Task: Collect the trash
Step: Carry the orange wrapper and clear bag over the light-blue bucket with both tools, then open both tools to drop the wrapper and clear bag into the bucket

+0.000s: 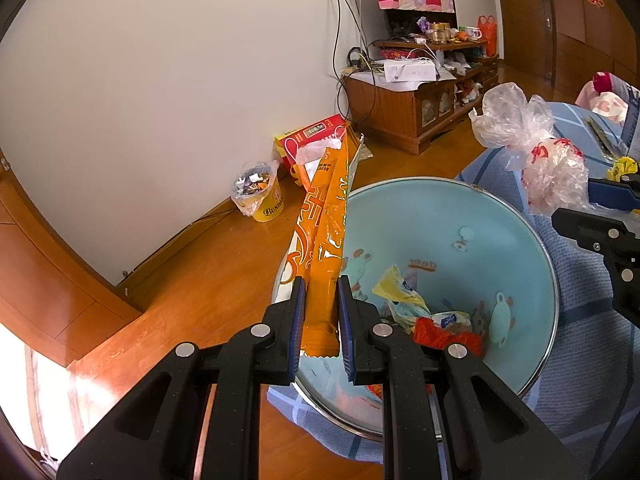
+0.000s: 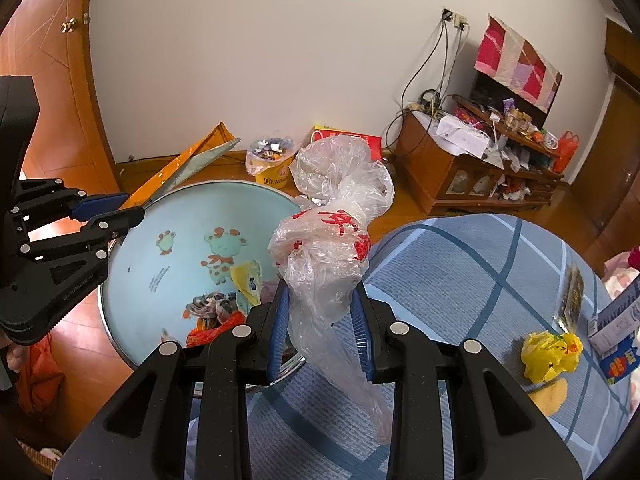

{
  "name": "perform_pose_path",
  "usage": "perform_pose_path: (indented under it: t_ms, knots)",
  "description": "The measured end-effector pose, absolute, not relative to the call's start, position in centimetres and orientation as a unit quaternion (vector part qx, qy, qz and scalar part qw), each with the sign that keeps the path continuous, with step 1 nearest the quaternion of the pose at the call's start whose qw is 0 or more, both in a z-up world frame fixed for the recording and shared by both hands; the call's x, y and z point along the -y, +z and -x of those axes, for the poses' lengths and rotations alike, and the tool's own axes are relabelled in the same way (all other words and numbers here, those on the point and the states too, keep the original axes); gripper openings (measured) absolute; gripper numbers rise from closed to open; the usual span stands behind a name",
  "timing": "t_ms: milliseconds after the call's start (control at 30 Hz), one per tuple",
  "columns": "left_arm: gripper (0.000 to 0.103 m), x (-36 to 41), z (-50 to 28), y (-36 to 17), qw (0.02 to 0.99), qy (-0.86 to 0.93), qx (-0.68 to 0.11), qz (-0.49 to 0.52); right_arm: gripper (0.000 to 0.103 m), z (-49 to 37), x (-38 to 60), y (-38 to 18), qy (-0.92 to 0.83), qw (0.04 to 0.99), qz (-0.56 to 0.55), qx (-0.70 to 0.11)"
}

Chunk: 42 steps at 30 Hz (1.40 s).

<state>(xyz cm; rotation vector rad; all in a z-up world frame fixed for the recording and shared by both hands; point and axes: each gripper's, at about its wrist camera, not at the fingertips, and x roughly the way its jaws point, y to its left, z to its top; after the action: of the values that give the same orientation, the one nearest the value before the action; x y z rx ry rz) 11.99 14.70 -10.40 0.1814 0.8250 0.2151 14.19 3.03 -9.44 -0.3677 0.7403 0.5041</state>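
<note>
My left gripper [image 1: 320,284] is shut on a long orange snack wrapper [image 1: 324,236] and holds it upright over the near rim of a light blue basin [image 1: 516,248]. The basin holds a yellow wrapper [image 1: 394,286], a red crumpled piece [image 1: 436,334] and other scraps. My right gripper [image 2: 320,292] is shut on a crumpled clear plastic bag with red print [image 2: 332,240], held beside the basin [image 2: 168,280] over the blue checked cover [image 2: 460,280]. The left gripper [image 2: 124,210] and the wrapper [image 2: 188,160] show at the left of the right wrist view. The bag [image 1: 532,152] shows in the left wrist view.
A crumpled yellow wrapper [image 2: 550,354], a small box [image 2: 618,340] and a dark packet [image 2: 572,296] lie on the blue cover. A yellow bucket of trash [image 1: 260,194] and a red box [image 1: 310,140] stand on the wooden floor by the wall. A cluttered wooden cabinet [image 1: 404,104] stands behind.
</note>
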Motion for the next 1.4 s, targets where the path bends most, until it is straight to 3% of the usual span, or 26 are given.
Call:
perform_pose_path:
  t_ms: [967,1033,1067,1100,1233,1400]
  knots:
    - [0.017,-14.4,-12.0,-10.2,0.906,0.096,-0.403,-0.088,0.033,-14.1,-4.0,-9.5,0.261,0.877,0.184,-0.359]
    - [0.022,-14.3,-12.0,-10.2,0.905,0.095,-0.405,-0.089,0.04,-14.0,-4.1,-9.5,0.268,0.874,0.186,-0.359]
    - [0.036,-14.3,-12.0,-10.2,0.906,0.094,-0.404,-0.087,0.045,-14.0,-4.1,-9.5,0.268,0.876,0.185,-0.356]
    - [0.042,-14.2,-12.0,-10.2,0.907,0.091,-0.402,-0.087,0.046,-14.0,-4.0,-9.5,0.268,0.876,0.184,-0.356]
    - [0.043,-14.1,-12.0,-10.3,0.907,0.089,-0.403,-0.088,0.046,-14.1,-3.9,-9.7,0.266,0.876,0.182,-0.359]
    - [0.056,-14.0,-12.0,-10.4,0.906,0.096,-0.401,-0.092,0.046,-13.9,-3.7,-9.5,0.264,0.878,0.18,-0.357]
